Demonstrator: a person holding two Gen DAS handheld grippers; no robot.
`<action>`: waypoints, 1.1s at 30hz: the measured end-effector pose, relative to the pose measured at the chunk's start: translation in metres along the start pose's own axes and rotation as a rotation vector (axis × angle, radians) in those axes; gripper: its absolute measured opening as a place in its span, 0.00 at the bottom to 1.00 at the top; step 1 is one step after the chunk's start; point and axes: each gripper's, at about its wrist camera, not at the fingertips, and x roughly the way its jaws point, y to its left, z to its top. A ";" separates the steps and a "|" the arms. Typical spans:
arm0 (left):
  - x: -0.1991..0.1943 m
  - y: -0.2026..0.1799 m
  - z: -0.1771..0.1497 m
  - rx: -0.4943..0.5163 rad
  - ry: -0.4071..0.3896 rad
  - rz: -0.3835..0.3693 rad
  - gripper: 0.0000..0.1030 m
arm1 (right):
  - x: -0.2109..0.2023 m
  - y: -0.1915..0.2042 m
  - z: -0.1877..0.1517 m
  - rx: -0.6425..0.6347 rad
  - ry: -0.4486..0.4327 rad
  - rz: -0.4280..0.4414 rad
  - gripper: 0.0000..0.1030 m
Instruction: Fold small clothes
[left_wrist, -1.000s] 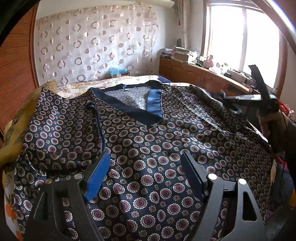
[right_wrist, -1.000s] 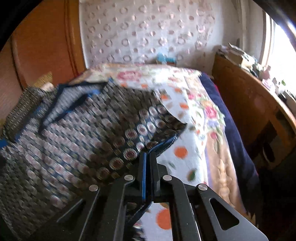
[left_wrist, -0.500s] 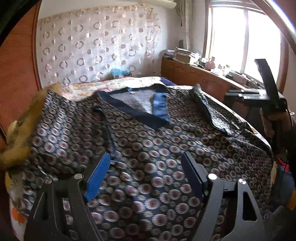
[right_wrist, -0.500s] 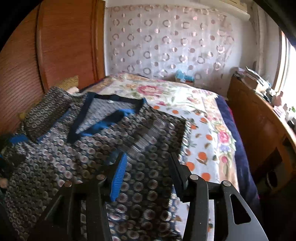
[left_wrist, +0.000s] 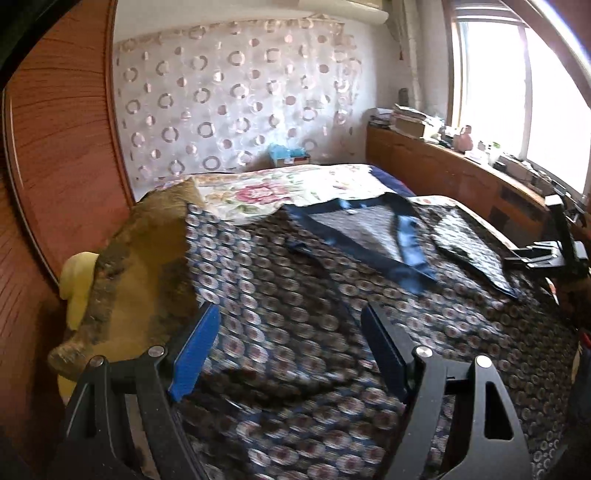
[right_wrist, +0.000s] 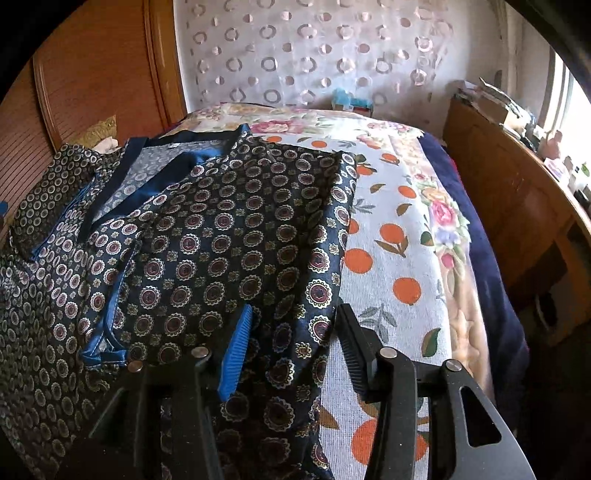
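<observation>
Bed (right_wrist: 402, 236) fills most of both views, covered by a floral and orange-print sheet, with a dark blue blanket (right_wrist: 491, 258) along its window side. Wooden wardrobe (left_wrist: 55, 166) stands on one side, a wooden sideboard (left_wrist: 436, 173) under the window on the other, a circle-print curtain (left_wrist: 236, 103) behind the bed.

Shirt (right_wrist: 207, 236), dark blue with round medallion print and blue trim, lies spread on the bed, collar toward the curtain. Its window-side sleeve is folded inward across the front; that folded edge runs straight beside the bare sheet. A mustard pillow (left_wrist: 144, 273) sits at the shirt's wardrobe-side edge.

Left tool (left_wrist: 288, 325) wide open, nothing between the fingers, hovering over the shirt near the pillow; image blurred here.

Right tool (right_wrist: 295, 325) about half open and opening, over the folded edge of the shirt; cloth lies beneath the gap, pads not pressing it. In the left view the right tool (left_wrist: 517, 256) shows at the far right edge over the sleeve, held by a hand (left_wrist: 576, 291).
</observation>
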 end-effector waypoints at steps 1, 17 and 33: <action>0.004 0.006 0.003 -0.004 0.007 0.008 0.77 | 0.000 -0.002 0.000 -0.001 0.000 -0.001 0.52; 0.078 0.059 0.045 0.001 0.135 0.086 0.50 | 0.003 0.002 0.000 -0.003 0.010 -0.008 0.76; 0.080 0.054 0.049 -0.011 0.138 0.002 0.02 | 0.003 0.000 0.000 -0.005 0.009 -0.006 0.77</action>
